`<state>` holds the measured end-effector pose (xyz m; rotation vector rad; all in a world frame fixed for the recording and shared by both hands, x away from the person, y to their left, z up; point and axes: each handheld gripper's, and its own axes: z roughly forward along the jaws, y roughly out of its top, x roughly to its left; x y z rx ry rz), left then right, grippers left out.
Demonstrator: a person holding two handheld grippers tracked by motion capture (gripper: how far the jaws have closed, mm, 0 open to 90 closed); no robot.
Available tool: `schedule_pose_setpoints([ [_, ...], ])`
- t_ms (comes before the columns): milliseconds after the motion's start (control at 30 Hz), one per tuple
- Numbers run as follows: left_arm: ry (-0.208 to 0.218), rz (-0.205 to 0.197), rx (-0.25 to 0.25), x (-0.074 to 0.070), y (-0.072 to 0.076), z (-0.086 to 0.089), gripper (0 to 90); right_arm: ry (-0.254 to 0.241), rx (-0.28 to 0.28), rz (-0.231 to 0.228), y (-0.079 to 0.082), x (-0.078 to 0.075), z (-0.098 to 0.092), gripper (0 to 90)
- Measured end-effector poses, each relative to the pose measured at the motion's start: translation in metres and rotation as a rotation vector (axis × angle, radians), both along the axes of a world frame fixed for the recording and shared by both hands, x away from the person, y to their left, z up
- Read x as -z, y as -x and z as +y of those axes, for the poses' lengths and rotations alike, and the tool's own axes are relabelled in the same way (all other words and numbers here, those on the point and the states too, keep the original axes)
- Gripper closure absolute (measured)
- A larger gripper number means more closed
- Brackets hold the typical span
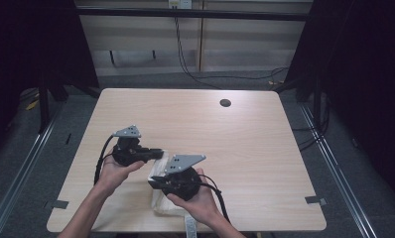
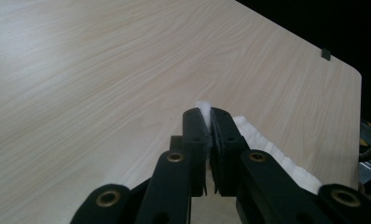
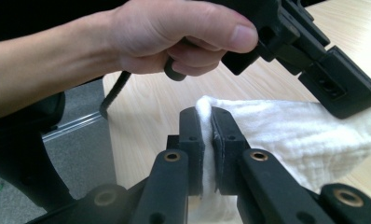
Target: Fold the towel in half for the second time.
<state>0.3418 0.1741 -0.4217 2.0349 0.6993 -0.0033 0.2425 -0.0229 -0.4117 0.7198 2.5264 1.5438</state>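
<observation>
Spanning dark room: pale wooden table

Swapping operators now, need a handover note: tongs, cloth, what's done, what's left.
Left tongs: shut on the white cloth, pinching an edge.
Right tongs: shut on the white cloth too, at another edge.
Cloth lies bunched at the near edge of the table, between both hands.
Done: both grips taken.
Left, probably: lift and spread or fold it; the aim isn't clear from this moment. The cloth isn't flat yet.
</observation>
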Motion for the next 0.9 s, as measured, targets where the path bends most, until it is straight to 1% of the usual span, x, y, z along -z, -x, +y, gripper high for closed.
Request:
schedule_pose_setpoints([
  [33, 0.0, 0.002, 0.008, 0.001, 0.0, -0.003, 85.6, 0.002, 0.009, -0.001, 0.002, 0.001, -0.002, 84.4],
  [133, -0.009, 0.017, 0.03, 0.007, 0.002, -0.014, 85.6, 0.007, 0.014, 0.01, 0.005, 0.006, -0.008, 84.4],
  [267, -0.034, 0.044, 0.046, 0.019, 0.001, -0.028, 85.5, 0.024, 0.029, 0.025, 0.009, 0.016, -0.015, 84.3],
  [300, -0.045, 0.042, 0.049, 0.02, 0.001, -0.03, 85.5, 0.028, 0.036, 0.029, 0.01, 0.019, -0.017, 84.3],
  [333, -0.045, 0.052, 0.052, 0.023, 0.0, -0.033, 85.5, 0.028, 0.042, 0.033, 0.01, 0.021, -0.018, 84.3],
  [367, -0.045, 0.053, 0.054, 0.024, 0.0, -0.034, 85.5, 0.026, 0.053, 0.045, 0.012, 0.024, -0.022, 84.3],
  [433, -0.043, 0.067, 0.047, 0.027, -0.001, -0.037, 85.4, 0.027, 0.064, 0.051, 0.013, 0.029, -0.027, 84.3],
  [467, -0.043, 0.067, 0.047, 0.027, -0.001, -0.037, 85.2, 0.027, 0.064, 0.051, 0.013, 0.029, -0.027, 84.3],
  [500, -0.057, 0.074, 0.053, 0.03, -0.001, -0.039, 85.2, 0.031, 0.069, 0.058, 0.014, 0.031, -0.03, 84.3],
  [533, -0.048, 0.084, 0.05, 0.033, -0.001, -0.042, 85.0, 0.054, 0.083, 0.063, 0.017, 0.037, -0.035, 84.3],
  [667, -0.056, 0.096, 0.064, 0.04, -0.001, -0.048, 84.8, 0.068, 0.1, 0.08, 0.018, 0.045, -0.042, 84.0],
  [700, -0.059, 0.105, 0.069, 0.041, -0.001, -0.05, 84.4, 0.071, 0.104, 0.086, 0.019, 0.047, -0.044, 83.8],
  [733, -0.067, 0.108, 0.067, 0.044, -0.001, -0.052, 83.8, 0.077, 0.107, 0.089, 0.02, 0.048, -0.045, 83.5],
  [800, -0.083, 0.11, 0.066, 0.049, 0.0, -0.055, 81.6, 0.084, 0.114, 0.13, 0.02, 0.053, -0.047, 83.0],
  [833, -0.083, 0.119, 0.069, 0.05, 0.001, -0.056, 81.7, 0.092, 0.12, 0.147, 0.02, 0.057, -0.049, 82.5],
  [900, -0.08, 0.121, 0.075, 0.052, 0.001, -0.057, 81.6, 0.105, 0.126, 0.154, 0.021, 0.062, -0.052, 81.4],
])
